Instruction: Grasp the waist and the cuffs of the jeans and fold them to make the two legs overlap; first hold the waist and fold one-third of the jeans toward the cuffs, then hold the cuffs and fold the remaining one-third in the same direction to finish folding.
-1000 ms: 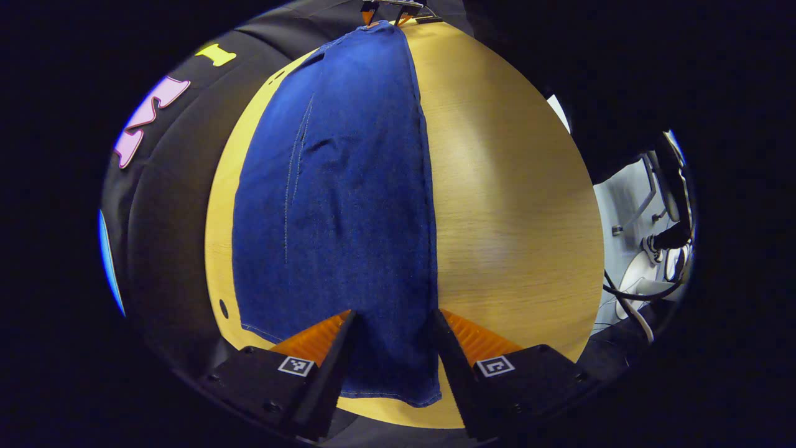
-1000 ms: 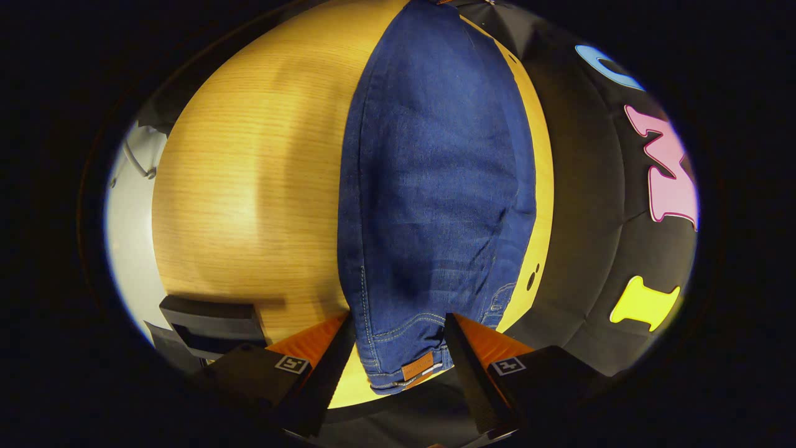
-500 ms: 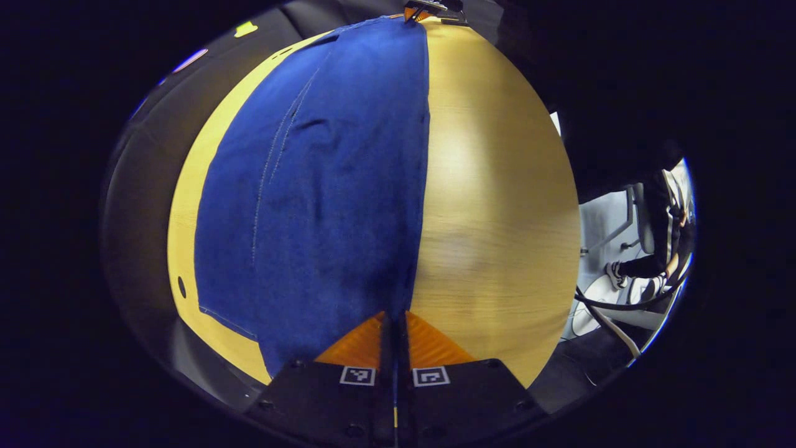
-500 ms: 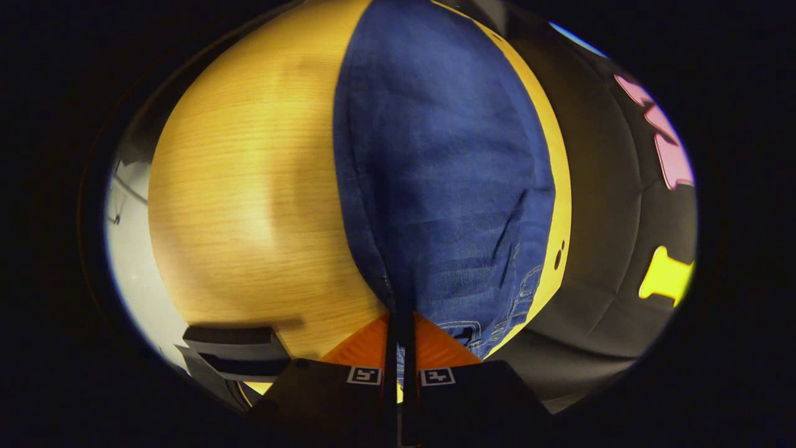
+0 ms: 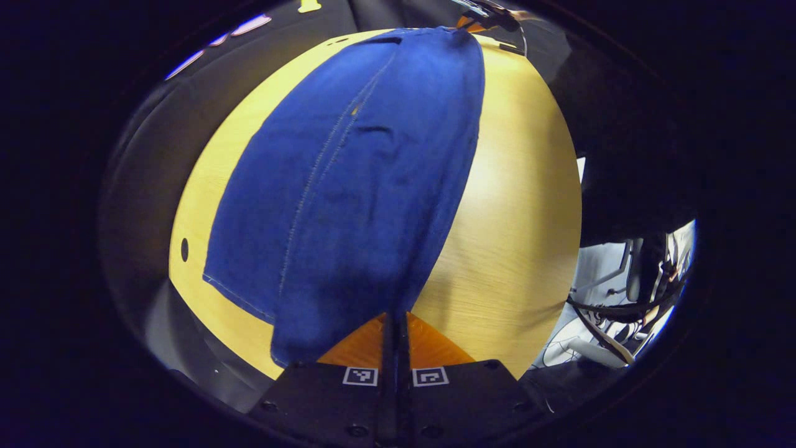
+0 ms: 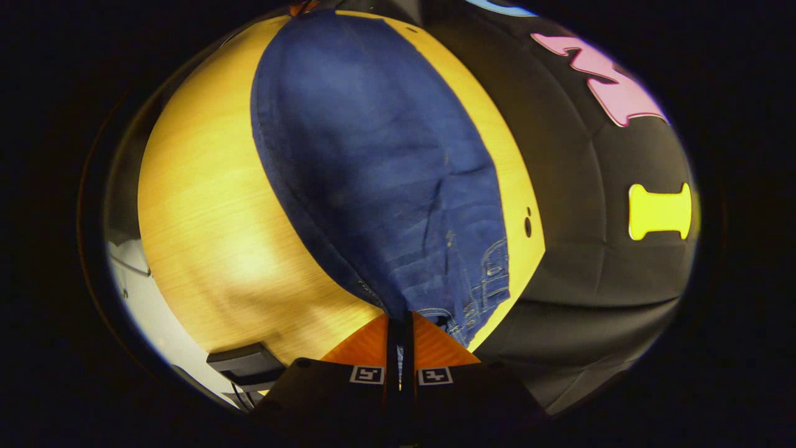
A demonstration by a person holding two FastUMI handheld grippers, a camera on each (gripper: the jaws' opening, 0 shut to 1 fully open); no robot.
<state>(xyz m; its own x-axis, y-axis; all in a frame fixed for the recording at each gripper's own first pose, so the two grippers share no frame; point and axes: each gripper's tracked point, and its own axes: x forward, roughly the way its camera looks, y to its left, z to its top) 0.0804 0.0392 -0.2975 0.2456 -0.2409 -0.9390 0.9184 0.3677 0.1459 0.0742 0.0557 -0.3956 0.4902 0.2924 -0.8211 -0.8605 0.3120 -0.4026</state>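
**Jeans pinched at both ends over the wooden table**

Jeans (image 5: 348,180) stretched lengthwise over a light wooden table (image 5: 516,205), dark blue denim, one leg laid over the other. In the left gripper view: left gripper (image 5: 395,323) clamped tight on the cuff end, both fingers pressed together with denim between them, near edge of the fabric raised off the tabletop. Lower layer's cuff hem (image 5: 239,295) lying flat to the left, pale stitching along it. Long stitched seam (image 5: 323,168) running up the leg toward the far end. At the top of that view, the right gripper (image 5: 482,22) at the waist end, small and partly cut off. Small dark hole (image 5: 185,249) in the tabletop near the left edge. Cables (image 5: 612,311) and pale floor beyond the table's right side.

In the right gripper view: right gripper (image 6: 400,326) closed hard on the waist, fingers together with a sliver of denim between. Waist corner lifted, folds fanning away from the pinch. Pocket and belt-loop stitching (image 6: 488,280) just right of the fingers. Jeans (image 6: 373,162) narrowing toward the far cuff end, table (image 6: 199,218) bare and bright on the left, two small holes (image 6: 527,225) close to its right edge. Dark boxy object (image 6: 245,367) at the table's near left corner, not clear what
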